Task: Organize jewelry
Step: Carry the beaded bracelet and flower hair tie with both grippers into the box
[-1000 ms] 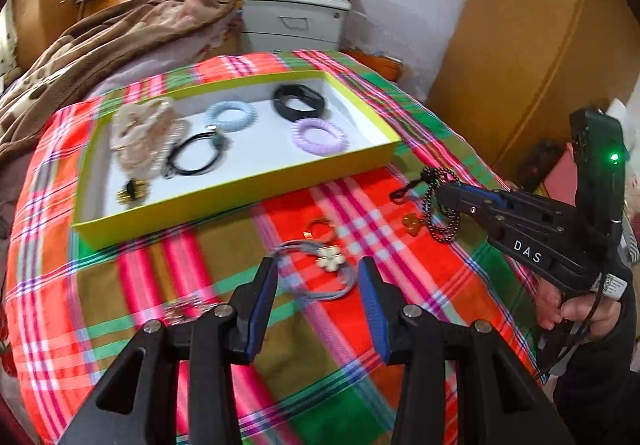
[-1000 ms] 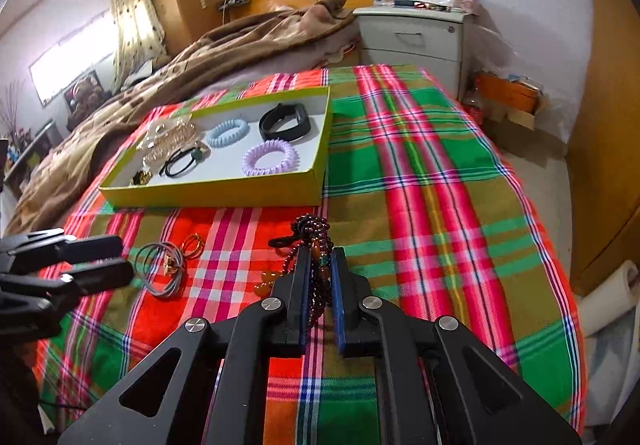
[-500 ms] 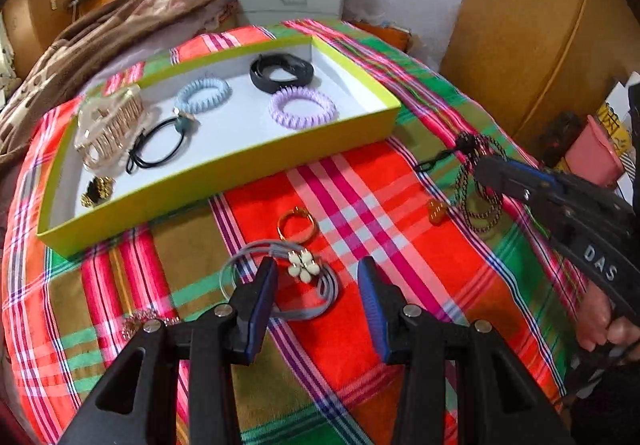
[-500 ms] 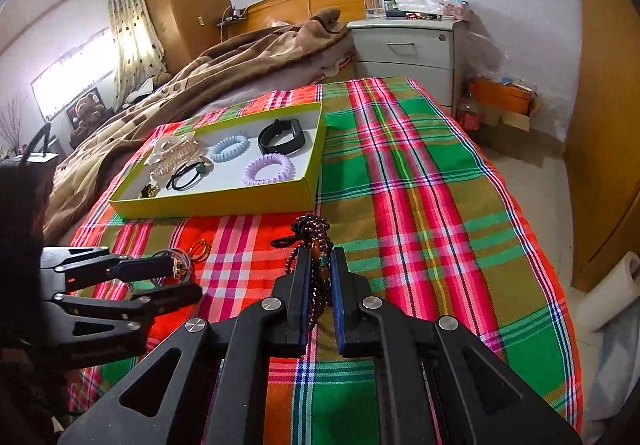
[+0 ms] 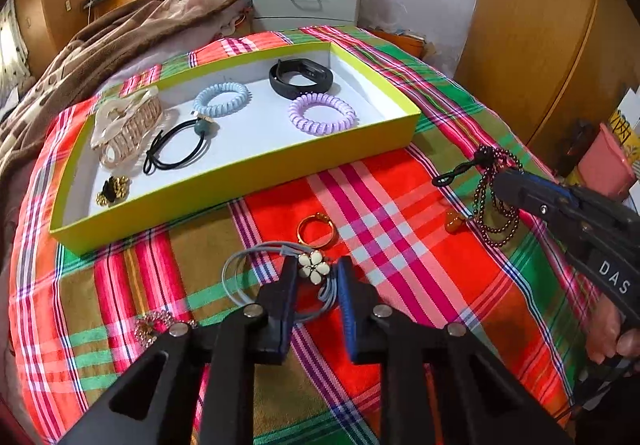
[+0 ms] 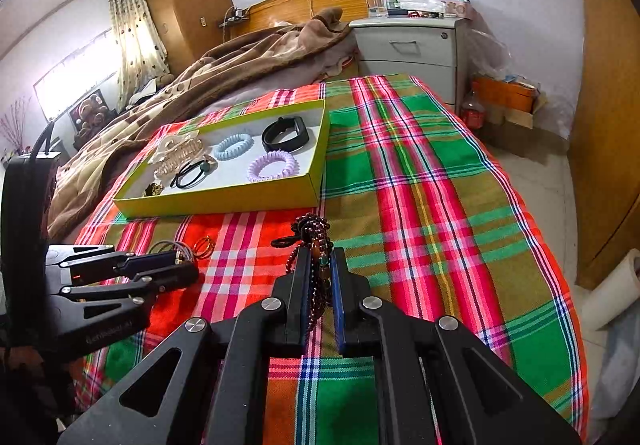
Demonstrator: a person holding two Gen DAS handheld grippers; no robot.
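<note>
the left gripper [image 5: 318,277] hangs low over the plaid red-and-green cloth [image 5: 400,205], its fingers spread on either side of a grey cord hair tie with a cream flower charm [image 5: 314,265], not closed on it; a gold ring [image 5: 316,231] lies just beyond at twelve o'clock, and a small sparkly brooch [image 5: 154,327] sits at nine o'clock; the right gripper [image 6: 320,273] has its fingers pressed together, pinching a dark maroon beaded necklace [image 6: 314,229] whose loops dangle above the cloth; the shallow yellow-green tray with a white floor [image 5: 320,161] lies at twelve o'clock, holding a lilac spiral hair tie [image 5: 322,113], a pale blue spiral tie [image 5: 222,97], a black wristband [image 5: 300,77], a black elastic with a green bead [image 5: 180,147] and a beige claw clip [image 5: 126,125].
</note>
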